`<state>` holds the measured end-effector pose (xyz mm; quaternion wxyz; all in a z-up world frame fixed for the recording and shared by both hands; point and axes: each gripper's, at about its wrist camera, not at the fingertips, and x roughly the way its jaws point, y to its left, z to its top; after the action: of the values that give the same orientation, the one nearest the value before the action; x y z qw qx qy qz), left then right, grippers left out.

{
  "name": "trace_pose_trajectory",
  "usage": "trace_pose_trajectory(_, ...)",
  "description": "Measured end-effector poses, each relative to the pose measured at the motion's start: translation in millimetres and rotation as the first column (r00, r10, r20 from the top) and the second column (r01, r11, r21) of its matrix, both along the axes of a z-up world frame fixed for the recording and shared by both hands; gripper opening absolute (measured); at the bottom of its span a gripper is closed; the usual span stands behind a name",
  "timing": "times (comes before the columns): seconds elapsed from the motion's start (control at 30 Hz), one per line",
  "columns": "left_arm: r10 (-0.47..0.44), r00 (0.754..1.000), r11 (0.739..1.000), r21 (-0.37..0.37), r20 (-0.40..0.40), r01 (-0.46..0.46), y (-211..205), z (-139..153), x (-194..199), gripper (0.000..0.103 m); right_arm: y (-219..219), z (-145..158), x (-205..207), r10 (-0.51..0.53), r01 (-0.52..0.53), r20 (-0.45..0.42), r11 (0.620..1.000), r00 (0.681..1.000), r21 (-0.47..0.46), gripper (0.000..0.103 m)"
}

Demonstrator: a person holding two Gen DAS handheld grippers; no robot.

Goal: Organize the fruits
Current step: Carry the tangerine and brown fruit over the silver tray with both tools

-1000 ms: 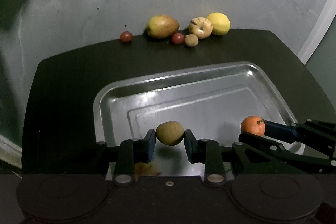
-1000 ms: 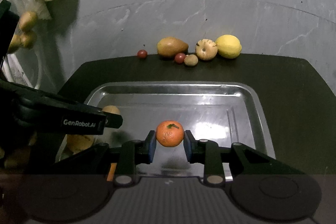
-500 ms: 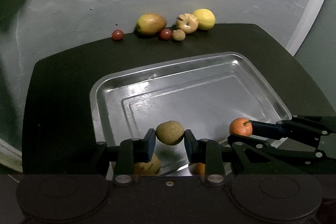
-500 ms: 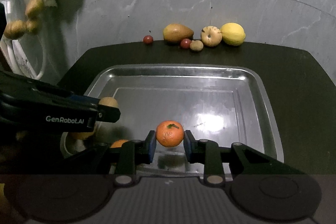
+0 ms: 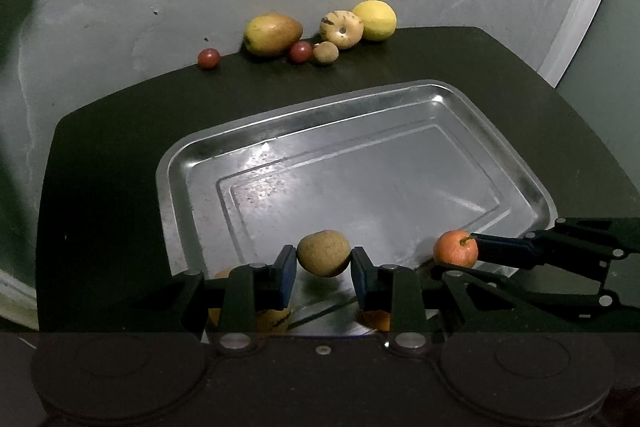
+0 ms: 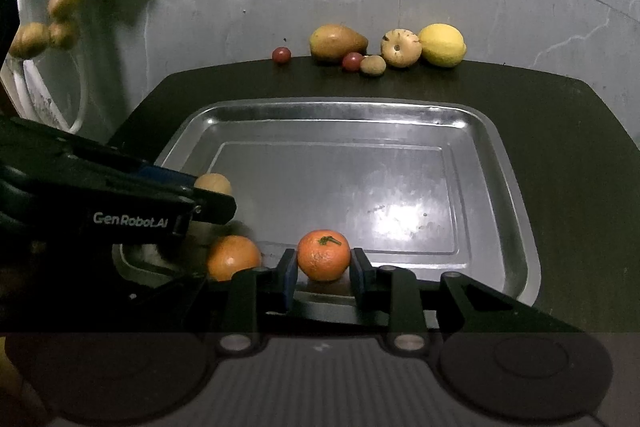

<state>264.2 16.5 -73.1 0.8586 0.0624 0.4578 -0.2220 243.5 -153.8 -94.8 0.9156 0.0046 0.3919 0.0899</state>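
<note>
Fruits head for the steel tray (image 5: 520,163): the left gripper (image 5: 323,269) clamps a brownish fruit (image 5: 323,253) and the right gripper (image 6: 323,273) a tangerine (image 6: 323,255), both level over the tray's near edge. Placing appears under way; next, each must lower and release clear of the orange (image 6: 233,257) beside them.
</note>
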Motion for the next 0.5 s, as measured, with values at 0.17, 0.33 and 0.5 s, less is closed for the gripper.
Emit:
trace_pose_trajectory(0.17,-0.003,1.000,1.000,0.004,-0.004,0.003,-2.5,-0.7,-0.4,0.032,-0.6,-1.4,-0.6,0.002,-0.002,-0.012,1.000,1.000,0.000,0.031)
trace_pose_trajectory(0.33,-0.007,1.000,1.000,0.005,-0.007,0.007,-3.3,-1.7,-0.5,0.032,-0.9,-2.6,-1.1,0.003,-0.003,-0.022,1.000,1.000,0.001,0.031)
trace_pose_trajectory(0.5,-0.008,1.000,1.000,0.006,-0.009,0.008,-3.6,-2.3,-0.2,0.032,-1.1,-3.3,-1.3,0.002,-0.002,-0.027,1.000,1.000,0.001,0.031)
